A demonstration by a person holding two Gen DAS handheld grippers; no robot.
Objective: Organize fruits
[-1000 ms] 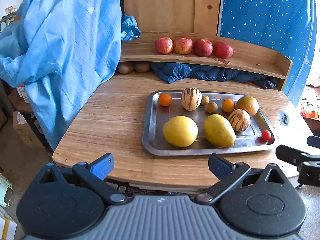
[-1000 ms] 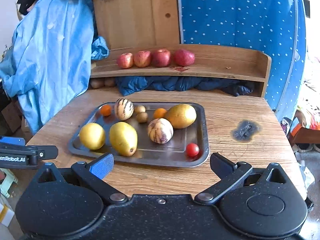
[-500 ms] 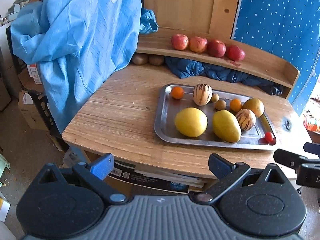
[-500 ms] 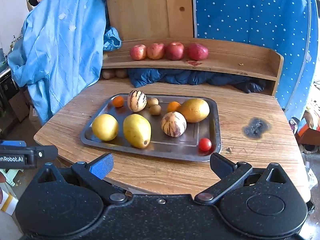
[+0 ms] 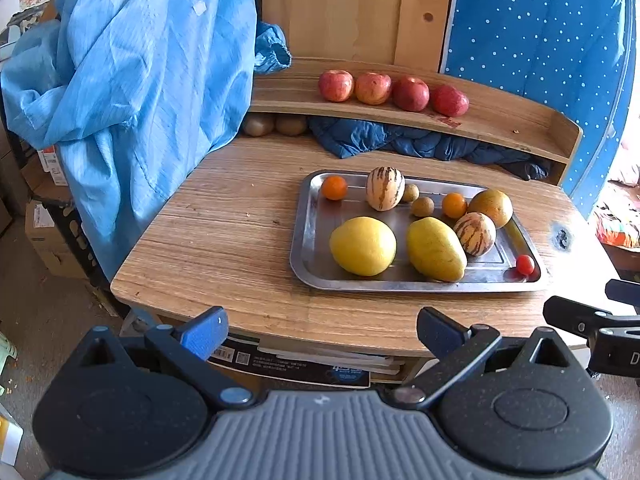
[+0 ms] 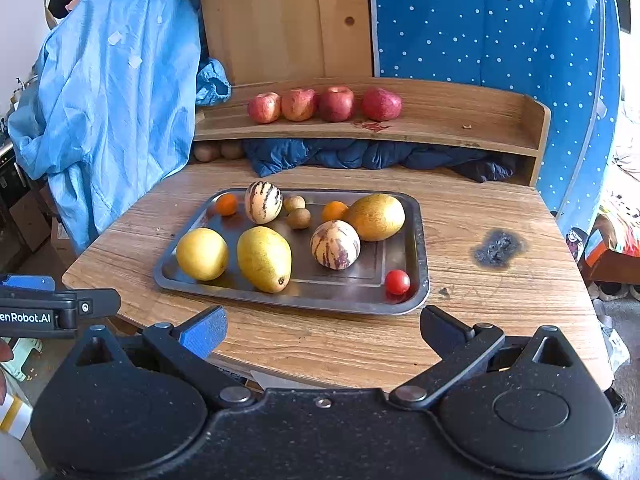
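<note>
A metal tray [image 6: 416, 240] sits on the wooden table [image 6: 480, 300] holding the loose fruit. Seen from the right wrist, a round yellow fruit [image 6: 202, 254] lies at the tray's 8 o'clock corner, with a yellow mango-shaped fruit [image 6: 264, 258] just beside it toward 3 o'clock. A striped pepino melon [image 6: 335, 245] rests near the tray's middle, touching a golden oval fruit [image 6: 375, 217] at its 1 o'clock. A second striped pepino melon [image 6: 263, 202] stands at the far edge, about 11 o'clock, with a small orange [image 6: 226, 204] beside it at 9 o'clock. Two small brown fruits [image 6: 298, 211] sit close together just to its 3 o'clock side, and another small orange [image 6: 334, 211] lies between them and the golden fruit. A cherry tomato [image 6: 397, 282] lies alone in the 5 o'clock corner.

At 12 o'clock beyond the tray, four red apples [image 6: 324, 104] line a raised wooden shelf [image 6: 460, 124], with dark blue cloth [image 6: 360, 156] bunched beneath it. A light blue garment [image 6: 112, 92] hangs at 10 o'clock.

The left gripper [image 5: 320, 330] hovers off the table's near edge, jaws spread wide and empty. The right gripper [image 6: 322, 330] is likewise held over the near edge, at the tray's 6 o'clock, fingers apart with nothing between them.
</note>
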